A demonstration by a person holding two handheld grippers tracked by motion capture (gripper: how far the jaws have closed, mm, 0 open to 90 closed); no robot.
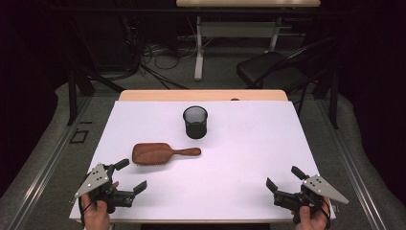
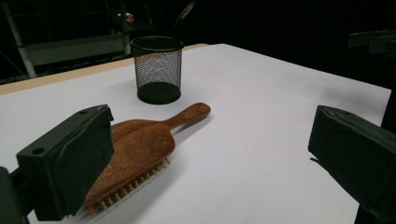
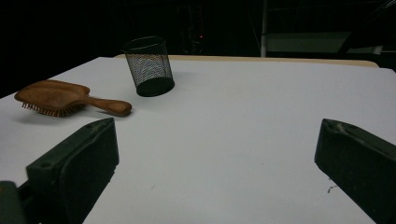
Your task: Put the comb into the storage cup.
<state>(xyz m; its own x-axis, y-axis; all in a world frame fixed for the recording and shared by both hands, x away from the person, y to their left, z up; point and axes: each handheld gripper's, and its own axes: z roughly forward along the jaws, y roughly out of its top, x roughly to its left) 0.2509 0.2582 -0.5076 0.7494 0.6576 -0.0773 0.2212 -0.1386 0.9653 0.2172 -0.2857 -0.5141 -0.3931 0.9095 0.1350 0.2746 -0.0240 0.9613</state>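
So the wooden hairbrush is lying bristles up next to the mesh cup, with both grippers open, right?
Not quite: the wooden hairbrush lies bristles down, as the left gripper view shows. It is next to the mesh cup, and both grippers are open.

L gripper (image 1: 128,175): matte black body, two blocky black fingers (image 2: 70,163) w/ flat inner pads; one small round hole on top of a finger near its base. Grey three-cornered plate behind the fingers, dotted w/ small holes. R gripper (image 1: 283,176): same build, black fingers (image 3: 74,168), grey plate w/ holes to the rear. Black cable loops at R hand (image 1: 313,219), behind the plate. No sleeves in view.
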